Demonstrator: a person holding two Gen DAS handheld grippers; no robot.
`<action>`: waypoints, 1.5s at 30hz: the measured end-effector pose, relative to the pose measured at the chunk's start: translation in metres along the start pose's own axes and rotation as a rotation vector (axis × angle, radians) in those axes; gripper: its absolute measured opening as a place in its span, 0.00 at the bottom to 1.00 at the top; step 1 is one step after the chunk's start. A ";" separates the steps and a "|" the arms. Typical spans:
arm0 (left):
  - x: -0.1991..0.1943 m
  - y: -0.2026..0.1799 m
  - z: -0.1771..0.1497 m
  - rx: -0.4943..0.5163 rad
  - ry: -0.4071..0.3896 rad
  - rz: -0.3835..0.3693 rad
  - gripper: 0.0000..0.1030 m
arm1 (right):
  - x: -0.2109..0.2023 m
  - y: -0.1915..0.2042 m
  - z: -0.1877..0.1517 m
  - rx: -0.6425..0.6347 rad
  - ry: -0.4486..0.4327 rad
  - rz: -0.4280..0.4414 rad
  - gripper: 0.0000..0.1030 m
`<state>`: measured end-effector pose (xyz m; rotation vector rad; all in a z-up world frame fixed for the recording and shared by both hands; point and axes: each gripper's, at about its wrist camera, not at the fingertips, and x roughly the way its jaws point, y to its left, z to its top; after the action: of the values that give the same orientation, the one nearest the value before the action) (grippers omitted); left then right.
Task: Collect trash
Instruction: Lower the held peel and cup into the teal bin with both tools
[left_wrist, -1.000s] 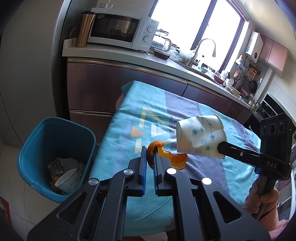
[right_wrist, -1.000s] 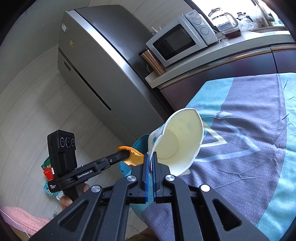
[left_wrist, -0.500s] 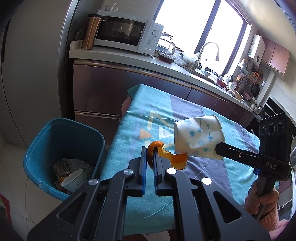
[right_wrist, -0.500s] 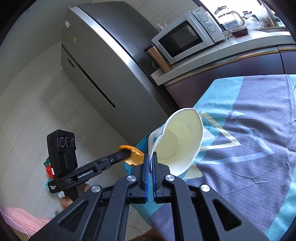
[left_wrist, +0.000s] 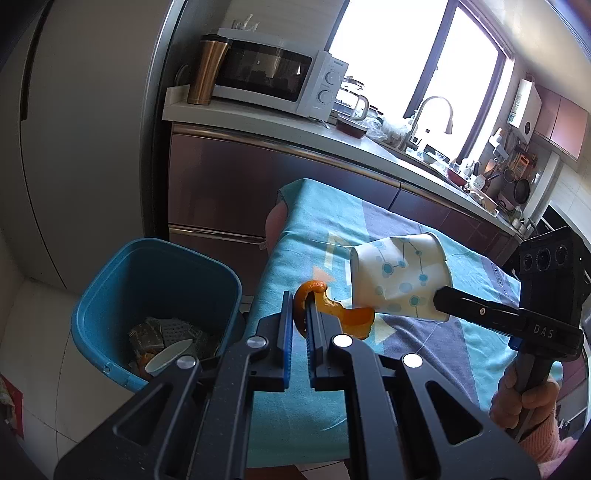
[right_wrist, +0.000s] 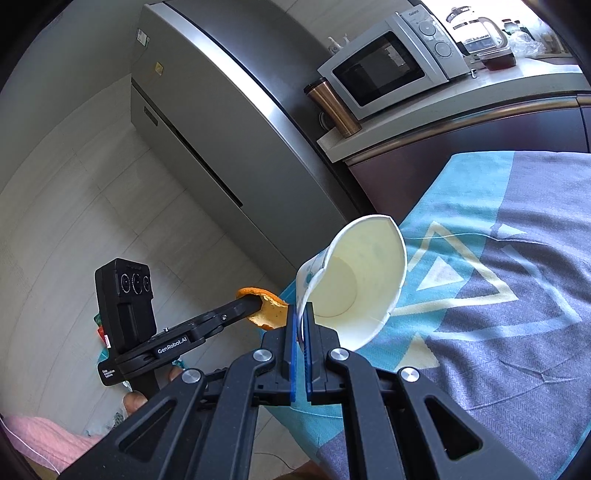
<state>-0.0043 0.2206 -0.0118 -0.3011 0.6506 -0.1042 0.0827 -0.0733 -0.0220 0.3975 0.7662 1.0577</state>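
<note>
My left gripper (left_wrist: 300, 306) is shut on a curled orange peel (left_wrist: 332, 312), held in the air over the table's left edge. The peel also shows in the right wrist view (right_wrist: 267, 310). My right gripper (right_wrist: 303, 314) is shut on the rim of a crushed white paper cup (right_wrist: 358, 280) with blue dots, held above the cloth just right of the peel; it also shows in the left wrist view (left_wrist: 399, 282). A blue trash bin (left_wrist: 122, 295) stands on the floor left of the table, below my left gripper. It holds a paper cup and other scraps.
The table carries a teal and grey patterned cloth (left_wrist: 332, 229). Behind it runs a counter (left_wrist: 258, 125) with a microwave (left_wrist: 273, 79), a copper tumbler (left_wrist: 203, 70) and a sink. A tall fridge (right_wrist: 221, 129) stands at the left.
Both grippers have moved left with their loads. The bin has come nearer to my left gripper and lies closer under it.
</note>
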 end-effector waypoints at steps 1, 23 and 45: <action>-0.001 0.003 0.000 -0.004 -0.002 0.002 0.07 | 0.002 0.001 0.001 -0.003 0.003 0.004 0.03; -0.019 0.036 0.002 -0.060 -0.040 0.065 0.06 | 0.040 0.017 0.010 -0.031 0.058 0.058 0.03; -0.025 0.067 0.002 -0.103 -0.051 0.133 0.07 | 0.074 0.027 0.015 -0.040 0.121 0.078 0.03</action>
<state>-0.0224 0.2891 -0.0165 -0.3579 0.6244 0.0646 0.0964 0.0057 -0.0218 0.3334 0.8409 1.1770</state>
